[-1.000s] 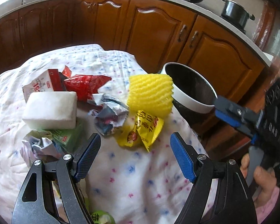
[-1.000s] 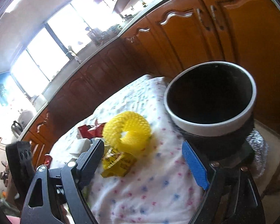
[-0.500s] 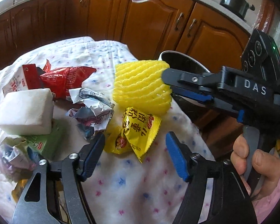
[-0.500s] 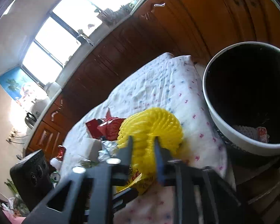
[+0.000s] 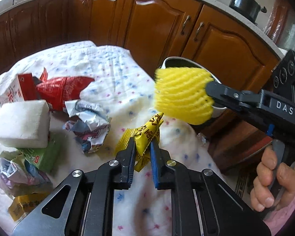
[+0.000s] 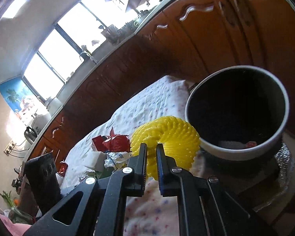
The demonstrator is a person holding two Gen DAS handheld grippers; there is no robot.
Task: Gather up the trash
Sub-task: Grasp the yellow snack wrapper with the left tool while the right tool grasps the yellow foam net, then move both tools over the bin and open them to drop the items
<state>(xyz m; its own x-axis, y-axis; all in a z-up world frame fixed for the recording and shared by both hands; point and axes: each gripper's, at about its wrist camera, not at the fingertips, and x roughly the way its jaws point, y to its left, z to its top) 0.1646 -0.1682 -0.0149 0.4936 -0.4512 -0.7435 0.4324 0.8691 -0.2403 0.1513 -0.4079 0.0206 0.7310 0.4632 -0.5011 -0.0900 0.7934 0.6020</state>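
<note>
the right gripper [image 6: 151, 153] grips the yellow foam net [image 6: 167, 135], lifted near the bin [image 6: 273, 147]. the left gripper [image 5: 143, 147] is closing on the yellow wrapper [image 5: 145, 135], already pinched. next, i think, the net must go over the bin's rim for release.

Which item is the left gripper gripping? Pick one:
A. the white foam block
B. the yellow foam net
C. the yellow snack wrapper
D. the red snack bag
C: the left gripper is closing on the yellow snack wrapper, pinched between its pads.
</note>
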